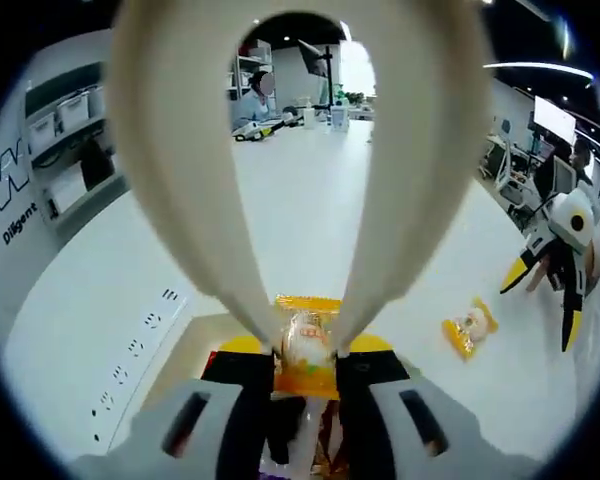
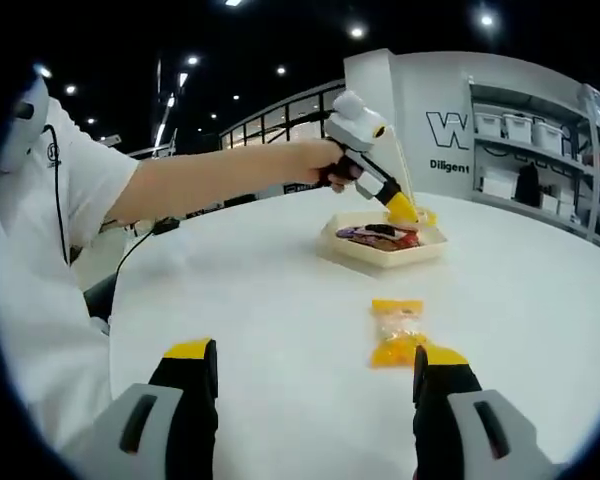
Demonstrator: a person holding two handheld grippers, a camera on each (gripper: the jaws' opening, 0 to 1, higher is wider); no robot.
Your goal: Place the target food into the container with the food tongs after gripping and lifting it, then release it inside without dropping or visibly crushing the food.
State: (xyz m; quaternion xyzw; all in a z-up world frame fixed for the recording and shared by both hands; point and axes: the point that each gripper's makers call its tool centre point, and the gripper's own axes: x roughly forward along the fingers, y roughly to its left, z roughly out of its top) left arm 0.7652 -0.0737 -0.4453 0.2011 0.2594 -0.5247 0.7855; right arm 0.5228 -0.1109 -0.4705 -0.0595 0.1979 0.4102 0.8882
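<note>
My left gripper (image 1: 306, 352) is shut on cream food tongs (image 1: 180, 150). The tong tips pinch an orange-yellow snack packet (image 1: 307, 345) just above the cream container (image 1: 192, 340), which holds other wrapped snacks. In the right gripper view, a hand holds the left gripper (image 2: 365, 150) over that container (image 2: 383, 255), and the pinched packet (image 2: 421, 215) hangs at its far rim. A second orange packet (image 2: 398, 332) (image 1: 469, 325) lies on the white table. My right gripper (image 2: 315, 370) (image 1: 542, 300) stands open just short of that packet, with nothing between its jaws.
The round white table (image 2: 280, 300) has a strip of power sockets (image 1: 130, 350) near the container. Shelves with bins (image 2: 520, 150) stand behind it. A person (image 1: 255, 95) sits at the far end beside bottles (image 1: 335, 115). The holder's white sleeve (image 2: 60, 200) is on the left.
</note>
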